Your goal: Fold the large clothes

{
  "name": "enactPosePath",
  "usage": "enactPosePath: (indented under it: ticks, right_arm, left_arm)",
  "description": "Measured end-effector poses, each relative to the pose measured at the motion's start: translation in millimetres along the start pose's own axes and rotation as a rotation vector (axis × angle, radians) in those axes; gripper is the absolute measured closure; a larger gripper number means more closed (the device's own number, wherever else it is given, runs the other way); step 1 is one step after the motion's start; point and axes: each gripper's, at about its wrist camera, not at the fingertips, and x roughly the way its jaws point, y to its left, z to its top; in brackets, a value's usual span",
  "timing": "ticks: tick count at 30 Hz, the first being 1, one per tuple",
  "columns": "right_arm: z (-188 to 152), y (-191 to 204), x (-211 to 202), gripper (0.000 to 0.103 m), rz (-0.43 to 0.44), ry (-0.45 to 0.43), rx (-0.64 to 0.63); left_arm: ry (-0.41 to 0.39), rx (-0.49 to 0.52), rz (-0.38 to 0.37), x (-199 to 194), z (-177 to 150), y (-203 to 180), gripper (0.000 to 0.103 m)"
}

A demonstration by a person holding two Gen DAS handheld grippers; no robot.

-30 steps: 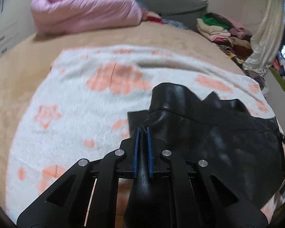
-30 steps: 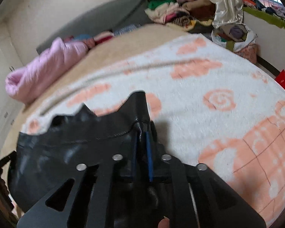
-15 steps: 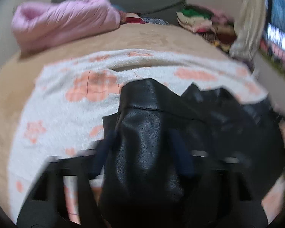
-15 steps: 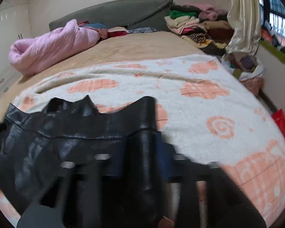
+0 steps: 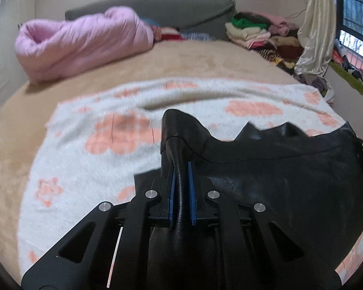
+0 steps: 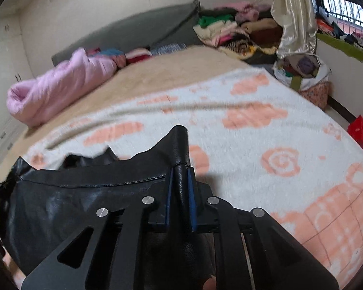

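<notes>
A large black leather garment point(image 5: 278, 183) hangs stretched between my two grippers above a white blanket with orange patterns point(image 5: 89, 169). My left gripper point(image 5: 181, 169) is shut on the garment's left top corner, which sticks up past the blue pads. My right gripper point(image 6: 180, 174) is shut on the garment's right top corner in the right wrist view, where the garment point(image 6: 84, 200) spreads to the left over the blanket point(image 6: 266, 140). The garment's lower part is hidden below the grippers.
The blanket lies on a tan bed point(image 5: 181, 65). A rolled pink quilt point(image 5: 79, 46) lies at the far left by a grey headboard point(image 5: 157, 9). Piled clothes point(image 5: 259, 33) and a cream curtain point(image 5: 314, 24) stand at the far right. A red bag point(image 6: 361, 133) sits beside the bed.
Both grippers stayed shut on the garment's corners and tilted up then steadied; the garment's top edge is now pulled straighter between them, and the view has shifted towards the headboard.
</notes>
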Motion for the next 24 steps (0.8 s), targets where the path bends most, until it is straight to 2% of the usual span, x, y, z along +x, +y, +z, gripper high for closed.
enactPosePath:
  ticks: [5,10,15,17,18,20,21,22,24]
  right_arm:
    - [-9.1,1.3,16.6,0.089,-0.029,0.081,-0.012]
    - [-21.4,2.3,28.3,0.086,-0.056,0.122,-0.035]
    - [-23.3,-1.9,30.0,0.081,-0.042,0.139,-0.020]
    - [-23.4,-2.4,28.0,0.076,-0.044,0.138,-0.015]
    - [-23.1,-2.4,27.0,0.073,-0.048,0.136,-0.014]
    - [-24.1,-5.3,24.0,0.051,-0.074,0.137,0.007]
    - [-24.4,-7.2,22.3,0.049,-0.071,0.135,0.019]
    - [-24.5,-9.9,20.5,0.048,-0.059,0.131,0.035]
    - [-24.2,-15.1,15.8,0.037,-0.034,0.129,0.069]
  left_arm:
    - [0.058,-0.023,0.005,12.3,-5.8,3.9,0.095]
    - [0.110,-0.058,-0.003,26.0,-14.1,9.4,0.087]
    - [0.103,-0.049,0.018,23.0,-15.6,8.1,0.083]
    - [0.103,-0.045,0.037,20.6,-15.8,7.7,0.077]
    - [0.101,-0.047,0.040,18.4,-16.3,8.2,0.069]
    - [0.106,-0.053,0.042,14.6,-16.8,9.7,0.052]
    - [0.110,-0.056,0.056,10.9,-17.2,10.9,0.042]
    - [0.108,-0.058,0.060,7.6,-17.5,11.9,0.039]
    - [0.103,-0.072,0.054,-1.5,-18.4,15.9,0.033]
